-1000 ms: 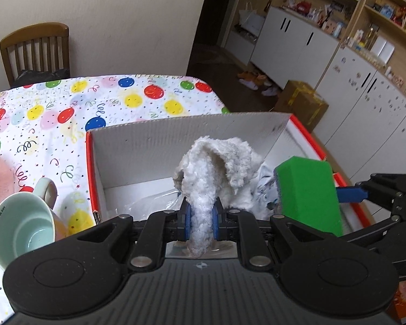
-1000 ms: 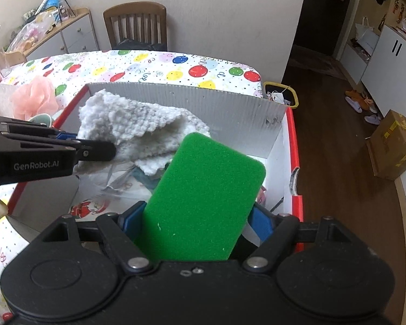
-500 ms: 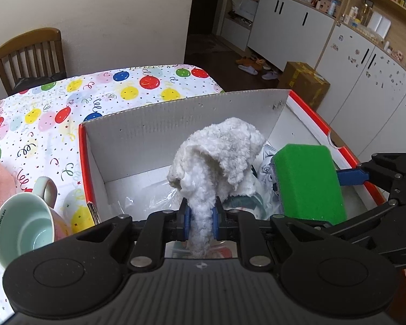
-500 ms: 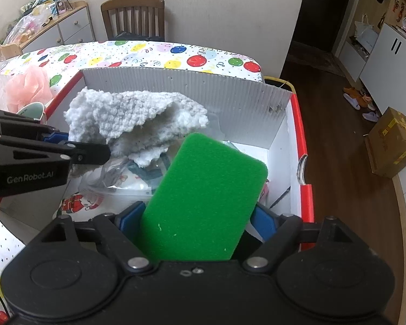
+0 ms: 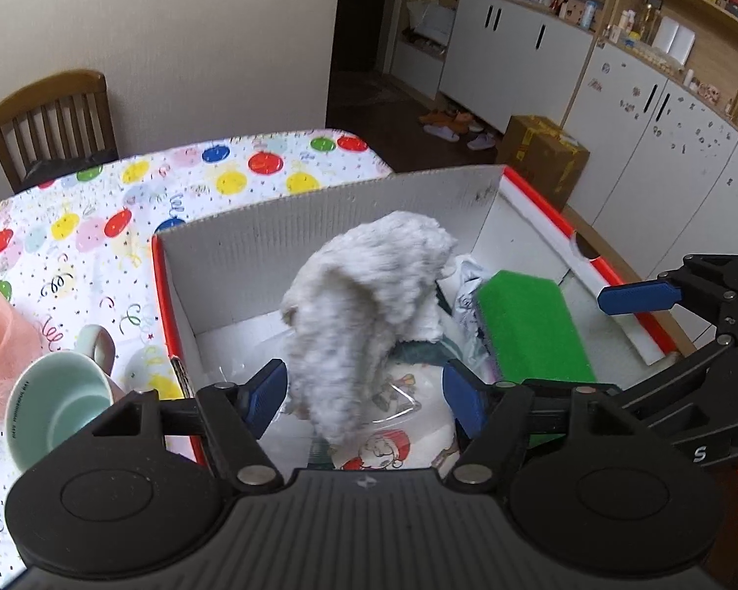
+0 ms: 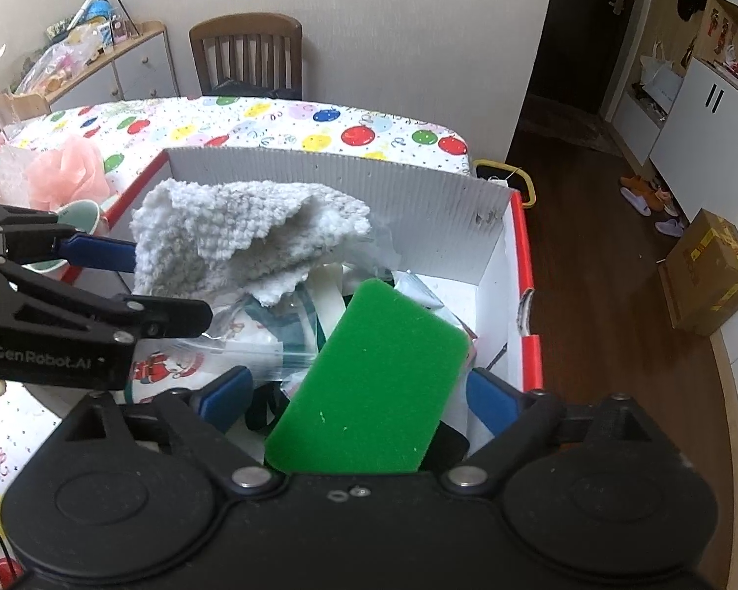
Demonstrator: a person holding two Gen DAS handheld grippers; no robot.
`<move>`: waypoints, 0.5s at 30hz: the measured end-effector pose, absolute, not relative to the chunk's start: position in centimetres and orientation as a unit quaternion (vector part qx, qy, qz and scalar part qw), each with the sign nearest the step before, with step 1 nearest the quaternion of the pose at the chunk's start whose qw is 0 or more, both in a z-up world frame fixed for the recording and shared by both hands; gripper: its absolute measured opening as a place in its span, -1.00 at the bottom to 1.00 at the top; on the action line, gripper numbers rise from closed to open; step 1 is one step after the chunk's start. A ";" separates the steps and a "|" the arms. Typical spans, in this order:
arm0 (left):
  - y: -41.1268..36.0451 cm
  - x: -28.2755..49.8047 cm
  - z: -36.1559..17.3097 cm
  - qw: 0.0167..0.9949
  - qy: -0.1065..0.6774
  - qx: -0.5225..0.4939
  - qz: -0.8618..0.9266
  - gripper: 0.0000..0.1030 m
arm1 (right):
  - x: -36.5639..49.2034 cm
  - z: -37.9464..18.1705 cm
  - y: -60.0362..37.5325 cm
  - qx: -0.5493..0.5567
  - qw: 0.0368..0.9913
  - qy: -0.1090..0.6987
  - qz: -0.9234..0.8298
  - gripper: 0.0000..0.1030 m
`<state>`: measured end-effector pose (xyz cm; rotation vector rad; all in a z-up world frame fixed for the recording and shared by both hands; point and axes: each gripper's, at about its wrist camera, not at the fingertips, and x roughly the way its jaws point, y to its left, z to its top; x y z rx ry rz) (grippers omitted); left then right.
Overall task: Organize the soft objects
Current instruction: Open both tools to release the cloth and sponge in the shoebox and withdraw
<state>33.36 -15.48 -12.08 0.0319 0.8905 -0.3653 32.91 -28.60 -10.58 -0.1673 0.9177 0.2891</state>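
Cream wall [image 5: 197, 39], wooden chair [image 6: 247, 56], white cabinets [image 5: 630, 113], dark floor [image 6: 600, 265]

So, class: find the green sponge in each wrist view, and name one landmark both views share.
Left wrist view: green sponge lies right of centre, inside the box, beside the white fluffy cloth.
Right wrist view: it sits low at centre, between that gripper's open fingers.
Shared landmark: the wooden chair behind the table.

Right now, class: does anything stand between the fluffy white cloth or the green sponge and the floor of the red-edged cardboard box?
Yes. Clear plastic bags of printed fabric lie under the fluffy white cloth and green sponge, covering the cardboard box floor. Both grippers' jaws have just been opening, clear of both.
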 end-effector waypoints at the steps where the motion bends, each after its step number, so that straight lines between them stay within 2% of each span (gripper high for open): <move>1: -15.4 33.1 -11.8 0.888 0.423 0.015 -0.177 0.35 | 32.8 -10.4 -28.8 -0.078 0.884 0.439 0.139 0.83; 10: -14.3 31.0 -9.7 0.897 0.404 0.010 -0.179 0.35 | 30.9 -7.6 -29.7 -0.044 0.897 0.411 0.158 0.96; 15: -13.3 29.7 -8.1 0.903 0.391 0.009 -0.177 0.58 | 29.8 -5.9 -29.4 -0.032 0.905 0.390 0.170 0.99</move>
